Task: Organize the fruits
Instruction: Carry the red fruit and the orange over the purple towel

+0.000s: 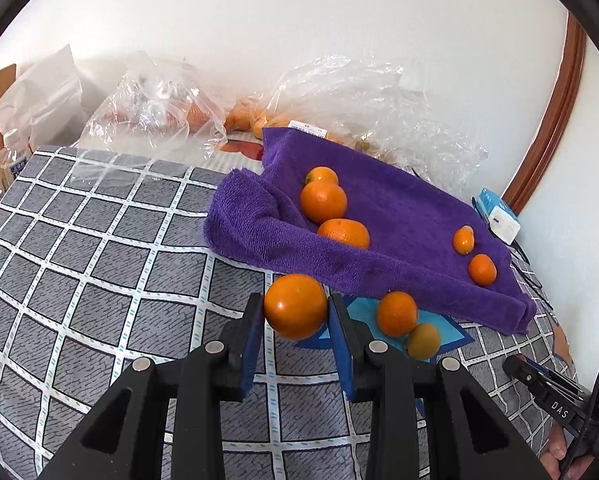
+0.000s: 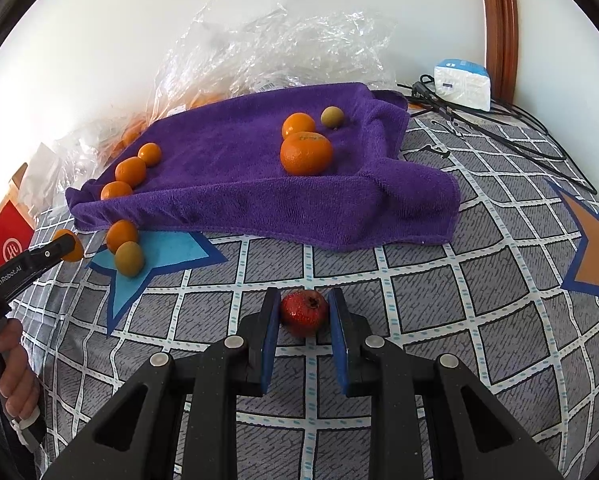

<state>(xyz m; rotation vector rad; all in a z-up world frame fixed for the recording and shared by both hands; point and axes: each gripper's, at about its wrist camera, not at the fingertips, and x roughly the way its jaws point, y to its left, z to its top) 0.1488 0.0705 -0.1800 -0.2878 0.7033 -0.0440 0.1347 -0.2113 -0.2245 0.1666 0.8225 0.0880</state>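
My left gripper (image 1: 296, 307) is shut on an orange (image 1: 295, 306), held just above the checked cloth in front of the purple towel (image 1: 379, 216). In the right wrist view that gripper (image 2: 65, 250) shows at the left edge with the orange (image 2: 75, 246) behind its tip. My right gripper (image 2: 304, 312) is shut on a small red fruit (image 2: 303, 311) low over the cloth. On the towel (image 2: 239, 168) lie several oranges, a row at its left (image 1: 323, 202) and a group at its right (image 2: 306, 153) beside a greenish fruit (image 2: 332, 116). An orange (image 1: 397, 313) and a greenish fruit (image 1: 424, 341) rest on the cloth before the towel.
Crumpled clear plastic bags (image 1: 155, 108) holding more fruit lie behind the towel against the white wall. A blue-and-white box (image 2: 463, 84) and black cables (image 2: 499, 128) sit at the back right. A red bag (image 2: 5, 240) stands at the left. A hand (image 2: 17, 376) holds the left tool.
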